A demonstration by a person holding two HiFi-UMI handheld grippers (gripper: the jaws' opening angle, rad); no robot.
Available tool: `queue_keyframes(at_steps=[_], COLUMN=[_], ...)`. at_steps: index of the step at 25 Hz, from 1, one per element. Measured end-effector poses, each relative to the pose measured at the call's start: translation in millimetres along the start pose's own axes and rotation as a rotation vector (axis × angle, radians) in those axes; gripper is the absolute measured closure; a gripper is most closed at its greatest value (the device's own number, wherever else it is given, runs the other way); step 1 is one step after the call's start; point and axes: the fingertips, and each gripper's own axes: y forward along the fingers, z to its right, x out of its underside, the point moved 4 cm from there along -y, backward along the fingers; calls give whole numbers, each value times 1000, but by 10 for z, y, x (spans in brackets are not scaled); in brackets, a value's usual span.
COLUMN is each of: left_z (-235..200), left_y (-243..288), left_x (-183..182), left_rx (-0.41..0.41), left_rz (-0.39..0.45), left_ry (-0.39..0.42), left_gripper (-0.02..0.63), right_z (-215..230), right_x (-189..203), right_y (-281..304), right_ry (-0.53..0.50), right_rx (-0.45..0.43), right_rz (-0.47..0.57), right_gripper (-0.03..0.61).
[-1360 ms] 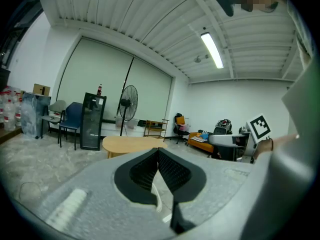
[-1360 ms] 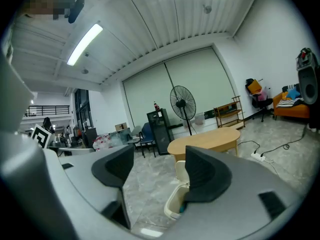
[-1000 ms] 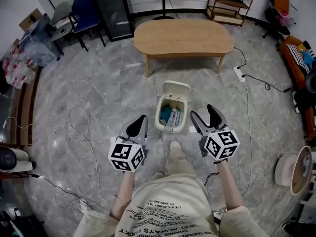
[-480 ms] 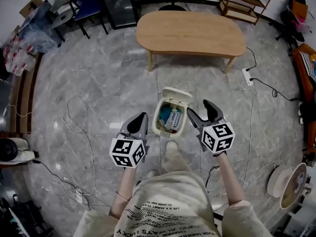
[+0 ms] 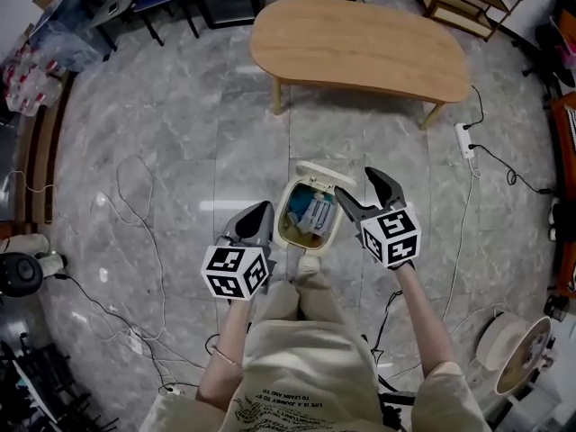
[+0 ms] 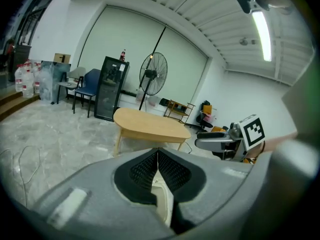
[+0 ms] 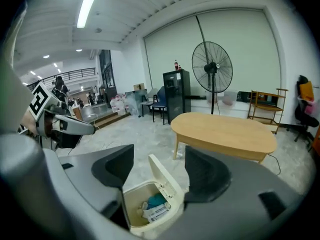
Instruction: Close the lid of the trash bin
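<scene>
A cream trash bin (image 5: 335,227) stands on the grey marble floor just in front of the person's foot, holding blue and white rubbish. Its lid (image 5: 325,173) is swung up at the far side. In the right gripper view the bin (image 7: 135,199) and raised lid (image 7: 166,178) show between the jaws. My right gripper (image 5: 364,192) is open, to the right of the bin and above it. My left gripper (image 5: 255,221) is shut with nothing in it, left of the bin; its pads (image 6: 150,168) meet in the left gripper view.
A low oval wooden table (image 5: 358,47) stands beyond the bin. Cables (image 5: 135,207) trail over the floor at left, a power strip (image 5: 465,139) lies at right. A standing fan (image 7: 212,68), black cabinet (image 7: 175,90) and chairs (image 6: 85,86) line the far wall.
The person has stepped closer, so the bin now lies nearer between both grippers. The right gripper has come in beside the bin's right rim. The lid stays up.
</scene>
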Motion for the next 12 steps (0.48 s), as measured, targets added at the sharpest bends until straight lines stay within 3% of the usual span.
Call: queue_keyframes(at_steps=[12], left_z=[-307], left_y=[484], left_x=[401], left_rx=[-1], left_rz=[-138], left_ry=[-60], left_gripper=[591], right_z=[82], right_x=[461], right_y=[702], right_ry=[-159], right_rx=[-59], right_rz=[-184], right_gripper=[273])
